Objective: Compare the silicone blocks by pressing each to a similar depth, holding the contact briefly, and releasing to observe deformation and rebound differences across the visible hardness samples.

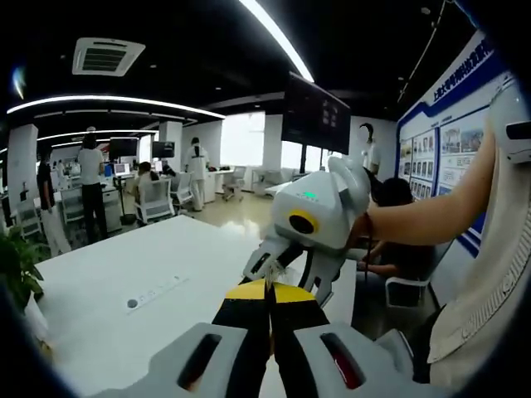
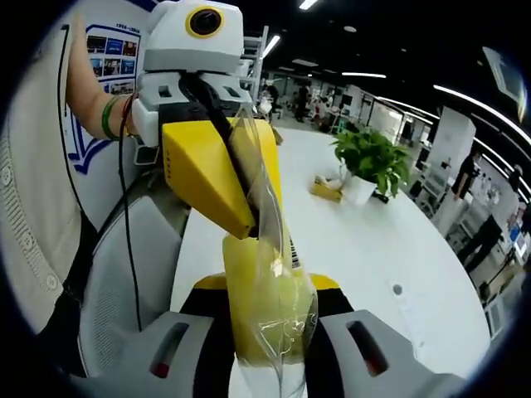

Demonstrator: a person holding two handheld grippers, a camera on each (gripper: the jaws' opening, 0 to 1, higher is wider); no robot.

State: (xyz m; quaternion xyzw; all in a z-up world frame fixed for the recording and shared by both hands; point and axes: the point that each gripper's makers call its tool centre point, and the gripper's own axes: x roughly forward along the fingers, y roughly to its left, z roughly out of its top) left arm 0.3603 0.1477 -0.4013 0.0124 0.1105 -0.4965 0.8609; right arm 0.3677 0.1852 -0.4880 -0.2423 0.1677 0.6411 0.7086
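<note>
Both grippers hover above the white tabletop (image 2: pixel 357 240), jaws closed on one clear bag (image 2: pixel 270 249): the right gripper (image 2: pixel 267 332) pinches its lower end, the left gripper (image 2: pixel 228 178) its top. A potted plant (image 2: pixel 369 162) stands at the tabletop's far edge.

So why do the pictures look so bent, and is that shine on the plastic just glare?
Left gripper view: fisheye lens bows the ceiling light strips and white table; bright windows wash out. Right gripper view: the clear plastic bag held over a yellow block catches ceiling-light glare; the potted plant stays fairly sharp.
</note>
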